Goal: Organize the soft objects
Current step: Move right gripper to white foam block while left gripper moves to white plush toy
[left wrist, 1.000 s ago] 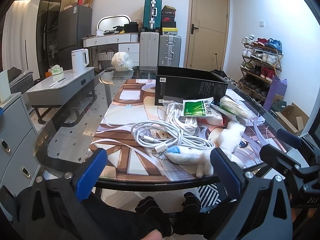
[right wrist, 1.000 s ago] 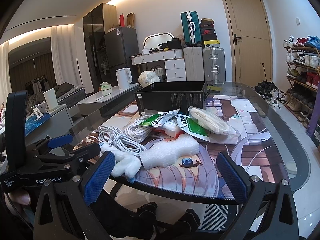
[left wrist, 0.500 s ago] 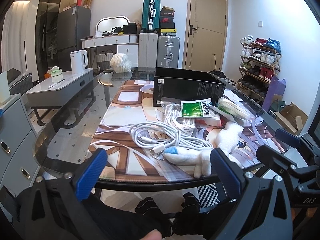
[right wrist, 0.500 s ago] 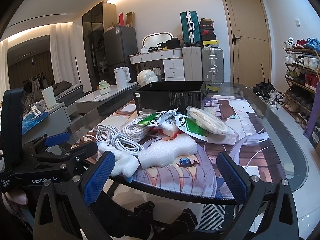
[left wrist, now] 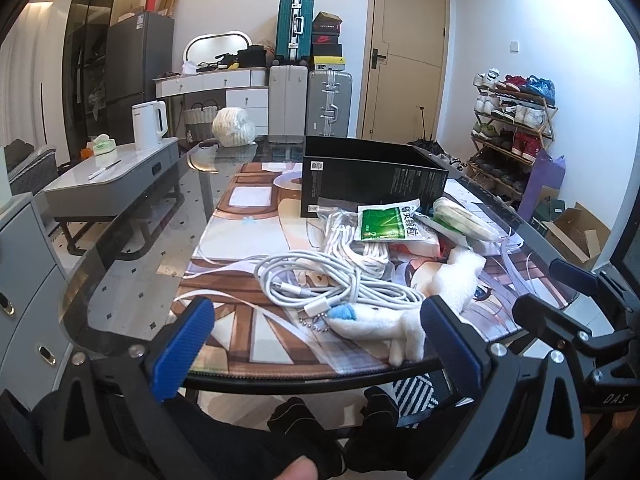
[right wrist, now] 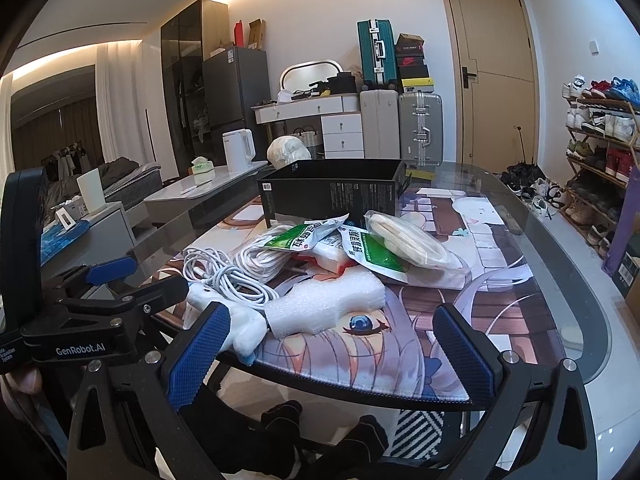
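A pile of soft things lies on the glass table's printed mat (left wrist: pixel 248 236): a white plush toy (left wrist: pixel 384 322) at the near edge, a white foam piece (right wrist: pixel 324 308), coiled white cables (left wrist: pixel 320 280), green-and-white packets (left wrist: pixel 386 226) and a clear bag of pads (right wrist: pixel 408 242). An open black box (left wrist: pixel 372 180) stands behind the pile. My left gripper (left wrist: pixel 320 340) is open and empty, held off the near table edge facing the plush toy. My right gripper (right wrist: pixel 332 352) is open and empty, just before the foam piece. The plush toy also shows in the right wrist view (right wrist: pixel 244 332).
A round white bundle (left wrist: pixel 234 126) sits at the table's far end. A grey side table (left wrist: pixel 116 184) with a white kettle stands to the left. Suitcases, a dresser, a door and a shoe rack (left wrist: pixel 512 128) line the back and right of the room.
Both grippers have edged slightly forward toward the pile. Nothing on the table has moved and both grippers stay open.
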Tool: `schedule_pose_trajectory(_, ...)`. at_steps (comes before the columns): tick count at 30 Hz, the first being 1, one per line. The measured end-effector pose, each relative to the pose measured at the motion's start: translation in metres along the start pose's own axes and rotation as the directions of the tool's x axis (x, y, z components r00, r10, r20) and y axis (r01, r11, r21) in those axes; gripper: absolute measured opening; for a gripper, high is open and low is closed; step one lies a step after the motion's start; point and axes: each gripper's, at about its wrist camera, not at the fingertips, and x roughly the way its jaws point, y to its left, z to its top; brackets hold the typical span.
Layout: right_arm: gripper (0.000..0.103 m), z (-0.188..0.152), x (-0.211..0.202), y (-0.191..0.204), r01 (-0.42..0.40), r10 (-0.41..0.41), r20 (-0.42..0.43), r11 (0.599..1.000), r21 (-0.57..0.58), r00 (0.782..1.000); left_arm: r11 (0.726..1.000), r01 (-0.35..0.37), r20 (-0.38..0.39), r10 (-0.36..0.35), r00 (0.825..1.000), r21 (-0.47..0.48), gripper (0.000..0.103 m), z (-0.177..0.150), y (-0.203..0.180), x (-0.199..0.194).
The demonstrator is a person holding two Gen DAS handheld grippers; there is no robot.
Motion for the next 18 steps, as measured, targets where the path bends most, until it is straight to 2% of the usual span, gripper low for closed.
schedule_pose_trajectory(7,0.103,0.002,0.002,0.001,-0.006,0.006,-0.004,1.0,0.0,1.0,1.0,0.006,-0.047,-0.006,0.999,0.0,0.103,0.0,0.004,0.016)
schedule_pose_trajectory(18,0.103,0.008,0.012,-0.011,0.015,-0.014,-0.024,1.0,0.024,1.0,0.997,0.061,-0.058,-0.059,0.997,0.036,0.103,0.011,0.001,0.027)
